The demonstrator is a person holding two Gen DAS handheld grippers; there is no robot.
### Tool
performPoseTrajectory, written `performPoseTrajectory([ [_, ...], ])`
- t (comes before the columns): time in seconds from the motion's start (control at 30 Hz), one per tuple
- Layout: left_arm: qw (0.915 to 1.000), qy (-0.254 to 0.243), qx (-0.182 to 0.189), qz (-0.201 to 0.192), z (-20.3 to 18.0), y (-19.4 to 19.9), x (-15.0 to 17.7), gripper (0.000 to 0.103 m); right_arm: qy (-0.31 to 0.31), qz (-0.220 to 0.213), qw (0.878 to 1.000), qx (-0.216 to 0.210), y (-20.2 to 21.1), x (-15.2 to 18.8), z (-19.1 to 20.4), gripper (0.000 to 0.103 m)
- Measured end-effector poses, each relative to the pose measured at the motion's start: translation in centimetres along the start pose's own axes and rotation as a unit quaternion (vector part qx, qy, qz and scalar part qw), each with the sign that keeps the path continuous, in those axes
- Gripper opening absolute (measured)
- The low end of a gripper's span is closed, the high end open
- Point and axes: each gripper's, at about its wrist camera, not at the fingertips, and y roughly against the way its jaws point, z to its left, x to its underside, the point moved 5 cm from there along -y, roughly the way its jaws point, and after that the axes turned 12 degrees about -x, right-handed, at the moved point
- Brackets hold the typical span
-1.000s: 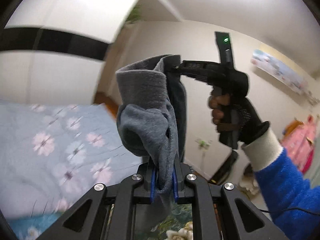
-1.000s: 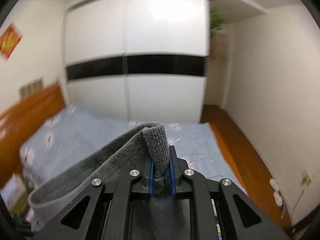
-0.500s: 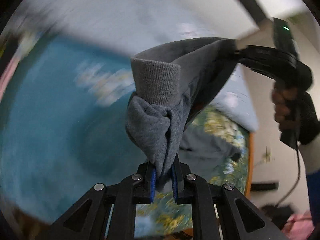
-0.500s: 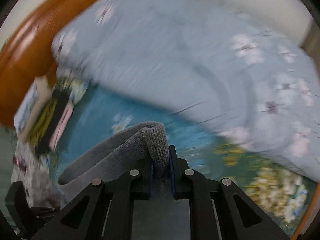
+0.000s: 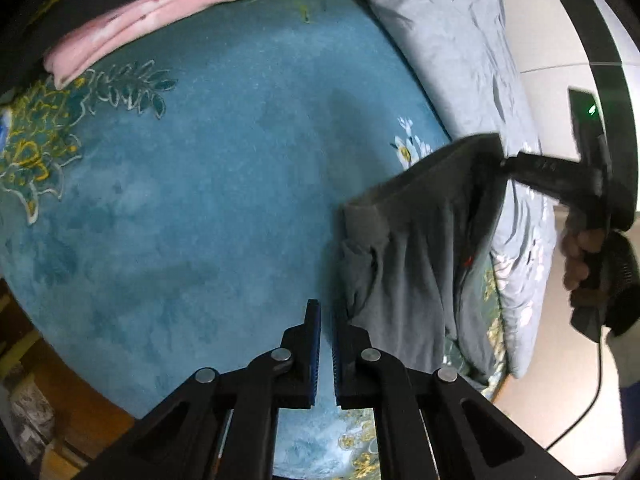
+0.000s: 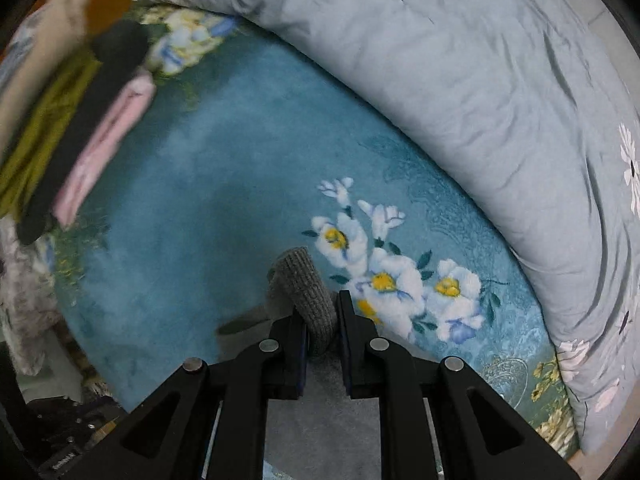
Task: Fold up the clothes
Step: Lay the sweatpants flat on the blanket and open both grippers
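A grey knit garment hangs over the teal bed blanket, held up by my right gripper at its ribbed top edge. In the right wrist view my right gripper is shut on the garment's ribbed hem. My left gripper has its jaws slightly apart with nothing between them, just left of the hanging garment.
A stack of folded clothes, pink on top, lies at the far left of the bed. A grey floral duvet is bunched along the right side. The wooden bed edge runs at lower left.
My left gripper has let go of the grey garment, which now hangs from the right gripper only. Both grippers have swung down over the bed.
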Motion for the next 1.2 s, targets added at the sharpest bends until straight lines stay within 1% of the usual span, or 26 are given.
performPoseTrajectory([
  [0.03, 1.0, -0.004, 0.003, 0.002, -0.2, -0.2, -0.5, 0.009, -0.008, 0.005, 1.0, 0.004, -0.4, -0.1, -0.5, 0.014],
  [0.1, 0.9998, -0.011, 0.011, 0.007, -0.7, -0.8, -1.3, 0.009, -0.023, 0.01, 1.0, 0.007, -0.7, -0.1, -1.9, 0.014],
  [0.17, 0.9995, -0.015, 0.02, 0.019, -1.1, -2.1, -1.7, 0.011, -0.033, 0.013, 0.999, 0.009, -1.2, -0.2, -2.9, 0.014],
  [0.2, 0.9992, -0.016, 0.026, 0.028, -1.3, -3.1, -1.9, 0.018, -0.036, 0.013, 0.999, 0.009, -1.1, -0.1, -3.4, 0.014],
  [0.23, 0.9987, -0.017, 0.031, 0.037, -1.6, -4.0, -2.1, 0.029, -0.04, 0.014, 0.999, 0.008, -1.1, -0.1, -3.9, 0.014],
  [0.27, 0.9981, -0.018, 0.036, 0.046, -1.9, -5.0, -2.3, 0.035, -0.043, 0.015, 0.999, 0.007, -1.1, 0.0, -4.3, 0.014],
  [0.3, 0.9975, -0.019, 0.042, 0.055, -2.2, -5.9, -2.4, 0.045, -0.04, 0.017, 0.999, 0.007, -1.1, 0.1, -4.5, 0.014],
  [0.33, 0.997, -0.019, 0.047, 0.058, -2.8, -6.7, -2.4, 0.052, -0.038, 0.019, 0.999, 0.006, -1.1, 0.1, -4.7, 0.014],
  [0.43, 0.9957, -0.025, 0.062, 0.064, -4.8, -9.0, -2.4, 0.064, -0.028, 0.025, 0.999, 0.005, -1.1, 0.2, -4.9, 0.014],
  [0.47, 0.9952, -0.028, 0.066, 0.066, -5.5, -9.8, -2.5, 0.064, -0.025, 0.027, 0.999, 0.005, -1.1, 0.2, -4.9, 0.014],
  [0.63, 0.994, -0.049, 0.063, 0.075, -7.9, -12.0, -3.2, 0.065, -0.019, 0.032, 0.999, 0.0, -1.5, 0.0, -5.0, 0.014],
  [0.73, 0.9939, -0.049, 0.058, 0.08, -8.5, -13.2, -3.8, 0.061, -0.014, 0.032, 0.999, -0.001, -1.5, 0.1, -5.1, 0.015],
  [0.77, 0.9939, -0.037, 0.064, 0.082, -8.5, -13.4, -4.0, 0.058, -0.014, 0.033, 0.999, -0.001, -1.5, 0.1, -5.2, 0.015],
  [0.8, 0.9939, -0.024, 0.068, 0.083, -8.3, -13.4, -4.1, 0.047, -0.013, 0.034, 0.999, 0.0, -1.5, 0.2, -5.3, 0.015],
  [0.83, 0.9938, -0.01, 0.073, 0.083, -8.1, -13.4, -4.1, 0.032, -0.014, 0.035, 0.999, 0.002, -1.4, 0.2, -5.4, 0.015],
  [0.9, 0.9937, 0.01, 0.079, 0.08, -7.9, -13.2, -4.2, 0.018, -0.018, 0.035, 0.999, 0.002, -1.3, 0.4, -5.6, 0.015],
  [0.93, 0.9942, 0.014, 0.079, 0.072, -7.9, -12.8, -4.2, 0.016, -0.02, 0.035, 0.999, 0.002, -1.2, 0.5, -5.7, 0.015],
  [1.0, 0.995, 0.019, 0.079, 0.057, -7.9, -12.0, -4.0, 0.013, -0.022, 0.033, 0.999, 0.002, -1.0, 0.7, -5.6, 0.015],
  [1.1, 0.9959, 0.023, 0.078, 0.039, -7.7, -10.3, -3.7, 0.013, -0.022, 0.028, 0.999, 0.009, -0.8, 1.0, -5.4, 0.015],
  [1.2, 0.9961, 0.027, 0.082, 0.018, -6.6, -8.2, -3.6, 0.012, -0.022, 0.021, 1.0, 0.001, -0.6, 0.8, -4.4, 0.015],
])
